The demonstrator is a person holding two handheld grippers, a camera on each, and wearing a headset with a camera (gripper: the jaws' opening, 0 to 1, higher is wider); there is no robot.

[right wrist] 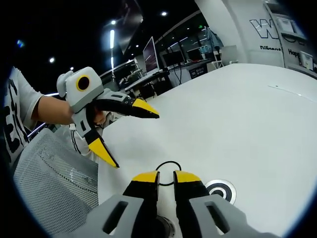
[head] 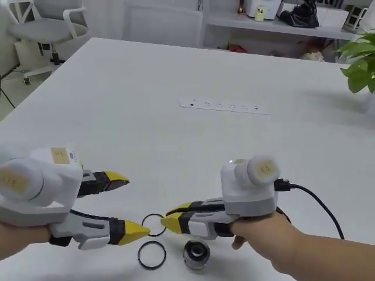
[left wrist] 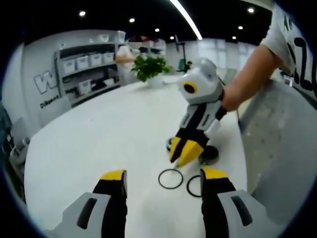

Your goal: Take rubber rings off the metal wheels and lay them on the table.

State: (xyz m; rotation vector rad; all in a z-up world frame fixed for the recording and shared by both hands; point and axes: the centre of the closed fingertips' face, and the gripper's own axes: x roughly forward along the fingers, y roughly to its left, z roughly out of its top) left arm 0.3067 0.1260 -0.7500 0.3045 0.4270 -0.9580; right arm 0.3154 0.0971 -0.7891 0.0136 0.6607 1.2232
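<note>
Two black rubber rings lie flat on the white table (head: 176, 134): one ring (head: 153, 225) between the grippers and another (head: 152, 255) nearer me. A metal wheel (head: 196, 254) stands under my right gripper (head: 170, 218), whose yellow tips are shut and rest at the first ring's edge. My left gripper (head: 130, 204) is open, its jaws spread wide just left of that ring. The left gripper view shows both rings (left wrist: 170, 178) (left wrist: 195, 186), the wheel (left wrist: 208, 154) and the right gripper (left wrist: 180, 157). The right gripper view shows a ring (right wrist: 167, 167), a wheel (right wrist: 220, 189) and the left gripper (right wrist: 131, 139).
A white power strip (head: 222, 106) lies mid-table, well beyond the work. A green plant (head: 360, 64) stands at the far right edge. An office chair (head: 44, 29) and shelving (head: 275, 23) sit past the table's far side. The near edge is close.
</note>
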